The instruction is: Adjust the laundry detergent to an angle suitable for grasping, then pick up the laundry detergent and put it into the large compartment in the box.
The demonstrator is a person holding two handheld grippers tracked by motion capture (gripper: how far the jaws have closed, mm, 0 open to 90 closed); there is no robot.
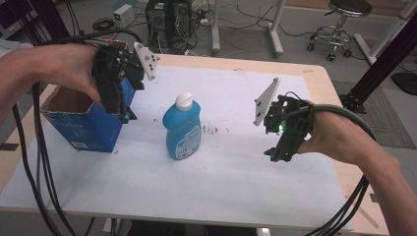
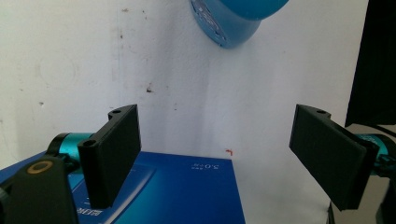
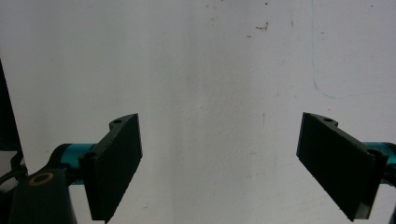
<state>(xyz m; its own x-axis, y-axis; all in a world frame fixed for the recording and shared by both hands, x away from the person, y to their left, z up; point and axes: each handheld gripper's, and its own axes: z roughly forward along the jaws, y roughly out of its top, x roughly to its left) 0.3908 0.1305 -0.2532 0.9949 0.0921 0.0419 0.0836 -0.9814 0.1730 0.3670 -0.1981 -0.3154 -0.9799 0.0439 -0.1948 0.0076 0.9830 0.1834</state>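
— What does the high view give you?

— A blue bottle [image 1: 182, 128] with a white cap stands upright near the middle of the white sheet [image 1: 231, 167] on the table. An open blue box [image 1: 81, 118] stands to its left, apart from it. The left gripper [image 1: 129, 117] is held above the box's right side; the right gripper [image 1: 269, 154] hangs over bare sheet to the bottom right of the bottle, well apart from it.

— And the left gripper view?

— Its jaws stand wide apart with nothing between them. The blue box [image 2: 187, 193] lies below them, and the bottle [image 2: 233, 21] shows at the top edge, over the sheet [image 2: 196, 102].

— The right gripper view?

— Jaws spread wide too, gripping nothing. Beneath them is the white sheet [image 3: 210, 70], with a few small specks and a faint blue line.
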